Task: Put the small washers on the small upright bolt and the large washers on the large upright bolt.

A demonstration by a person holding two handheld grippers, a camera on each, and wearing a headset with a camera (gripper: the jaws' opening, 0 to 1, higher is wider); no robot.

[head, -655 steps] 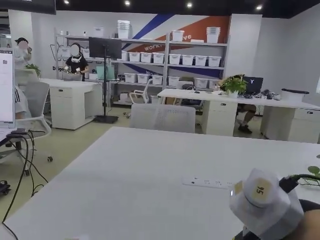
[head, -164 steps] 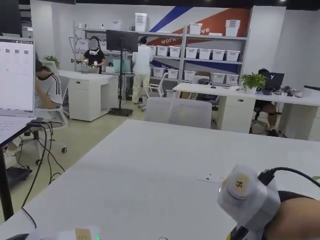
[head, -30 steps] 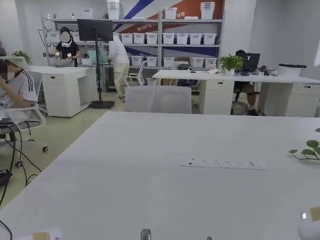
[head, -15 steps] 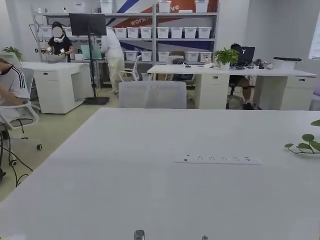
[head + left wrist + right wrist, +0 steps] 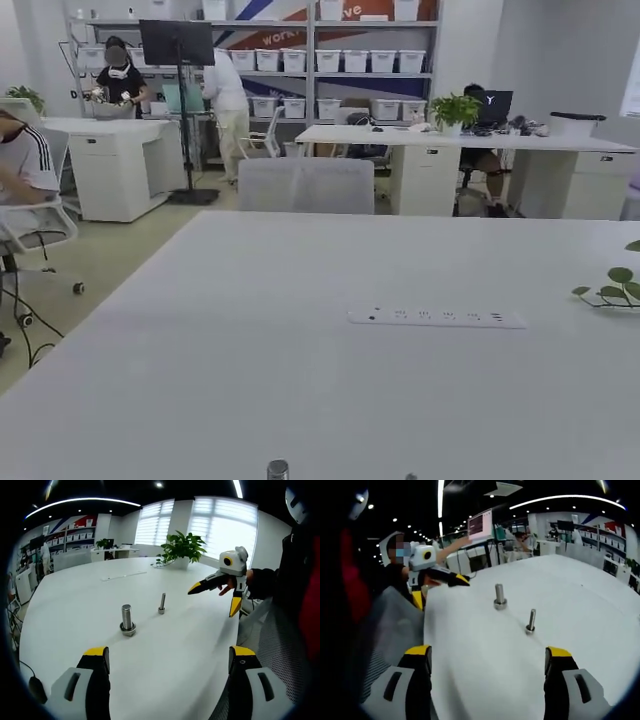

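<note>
Large steel bolt (image 5: 127, 620), threaded shank, stands wider end down on the smooth white tabletop (image 5: 75, 605); small bolt (image 5: 162, 603) upright near it, not touching. Left gripper (image 5: 168, 654): yellow-tipped jaws spread wide, nothing btwn them, at the tabletop edge. Right gripper (image 5: 487, 652): jaws likewise released, empty, facing the 2 bolts from the opposite side. Flat white power strip (image 5: 437, 318) lies farther back; leafy plant (image 5: 612, 288) at the tabletop's right.

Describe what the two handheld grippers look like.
The two match. The left gripper and the right gripper each have two black jaws capped with yellow tips, set on pale grey housings with a dark slot. Seen from the other gripper's camera, each has a white body behind pointed jaws. The person's sleeve is dark.
</note>
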